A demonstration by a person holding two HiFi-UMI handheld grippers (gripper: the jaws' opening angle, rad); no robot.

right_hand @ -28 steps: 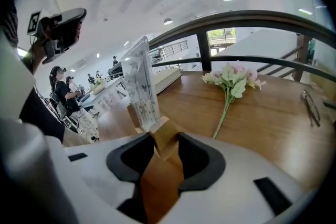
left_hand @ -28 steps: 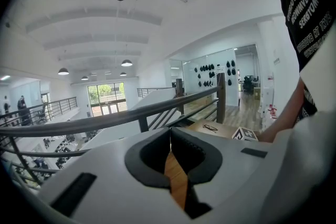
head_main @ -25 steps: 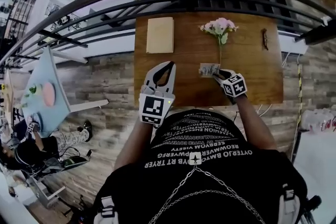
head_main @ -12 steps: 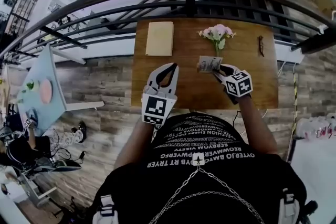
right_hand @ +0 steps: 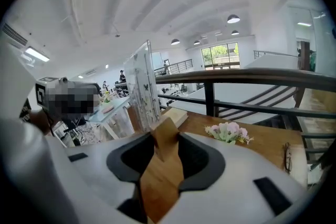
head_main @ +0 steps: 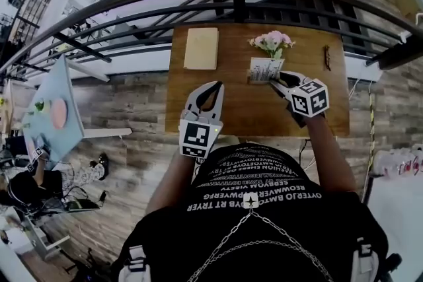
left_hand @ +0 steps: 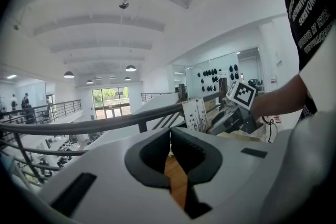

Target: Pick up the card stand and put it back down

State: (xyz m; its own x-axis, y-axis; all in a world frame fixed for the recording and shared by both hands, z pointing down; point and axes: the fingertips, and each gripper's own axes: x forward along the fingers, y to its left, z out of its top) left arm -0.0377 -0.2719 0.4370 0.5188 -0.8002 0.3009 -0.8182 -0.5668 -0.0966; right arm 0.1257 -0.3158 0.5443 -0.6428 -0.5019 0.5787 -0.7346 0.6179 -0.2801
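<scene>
The white right gripper (right_hand: 163, 140) is clamped on the wood foot of the card stand (right_hand: 145, 84), whose clear printed panel rises toward 11 o'clock, clear of the brown wooden table (head_main: 231, 102). It looks light and stiff: hold the block, not the slippery, breakable panel. The left gripper (left_hand: 170, 136), at the stand's 8 o'clock, is closed on nothing

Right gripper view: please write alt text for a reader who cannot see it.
The right tool grips the wooden base of a card stand, its printed card standing above. Behind lie a wooden table with pink flowers and a cream book, then a dark railing.
</scene>
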